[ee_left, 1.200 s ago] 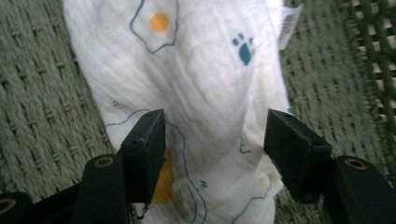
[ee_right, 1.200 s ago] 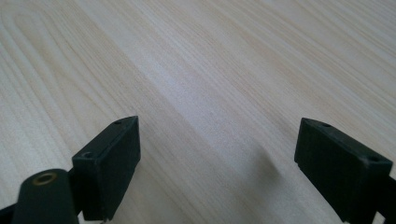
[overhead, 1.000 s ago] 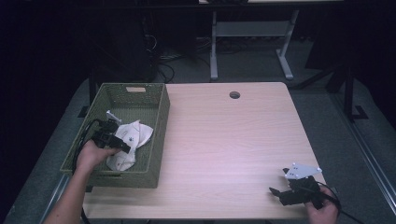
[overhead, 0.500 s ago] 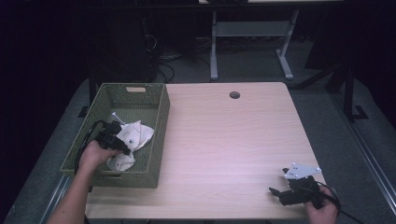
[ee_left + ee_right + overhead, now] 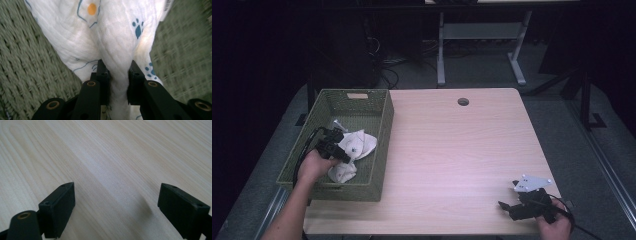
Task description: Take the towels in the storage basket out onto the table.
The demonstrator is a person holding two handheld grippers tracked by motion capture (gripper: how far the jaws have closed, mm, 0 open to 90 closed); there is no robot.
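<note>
At the near right corner of the wooden table (image 5: pixel 452 150), the right gripper (image 5: pixel 504 206) rests low over the bare wood with its jaws spread wide apart and nothing between them. At the left, inside the green woven basket (image 5: pixel 382 145), the left gripper (image 5: pixel 117 72) has its jaws clamped on a bunched fold of the white printed cloth (image 5: pixel 110 32). The cloth, marked with blue paw prints and an orange dot, spreads beyond the jaws and lies on the basket's floor, near its right wall.
</note>
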